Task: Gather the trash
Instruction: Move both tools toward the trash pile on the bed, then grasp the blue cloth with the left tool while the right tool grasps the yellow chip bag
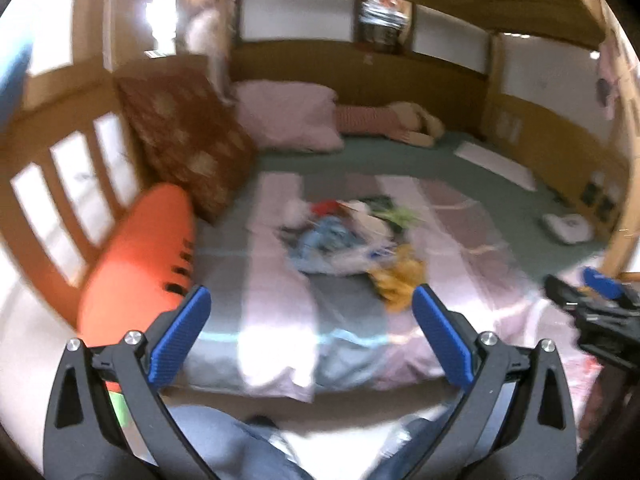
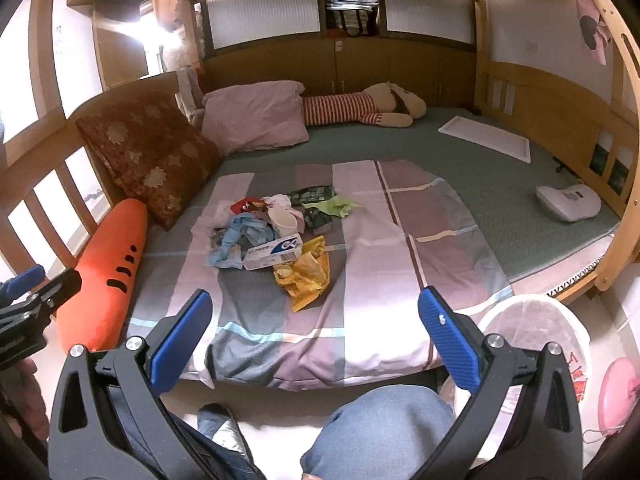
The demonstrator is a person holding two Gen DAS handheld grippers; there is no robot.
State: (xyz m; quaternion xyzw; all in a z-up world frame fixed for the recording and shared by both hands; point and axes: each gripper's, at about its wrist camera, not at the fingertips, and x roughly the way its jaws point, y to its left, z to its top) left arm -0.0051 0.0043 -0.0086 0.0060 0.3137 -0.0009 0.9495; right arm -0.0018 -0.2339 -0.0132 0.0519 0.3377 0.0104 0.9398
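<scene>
A heap of trash [image 2: 280,236] lies on the striped sheet [image 2: 360,312] in the middle of the bed: a yellow wrapper [image 2: 306,276], a white and blue box [image 2: 272,254], a paper cup [image 2: 282,219], blue crumpled plastic [image 2: 244,236] and green wrappers [image 2: 328,204]. The left wrist view shows the same trash heap [image 1: 352,236], blurred. My left gripper [image 1: 312,328] hangs open above the bed's near edge. My right gripper [image 2: 316,330] is open too, short of the heap. A white-lined bin [image 2: 532,332] stands on the floor at the lower right.
An orange carrot cushion [image 2: 108,272] and a brown patterned cushion [image 2: 152,156] lean on the left rail. A pink pillow [image 2: 256,116], a striped plush toy [image 2: 360,110], a white tray [image 2: 486,136] and a white device [image 2: 568,200] lie farther back. A person's knees [image 2: 380,428] are below.
</scene>
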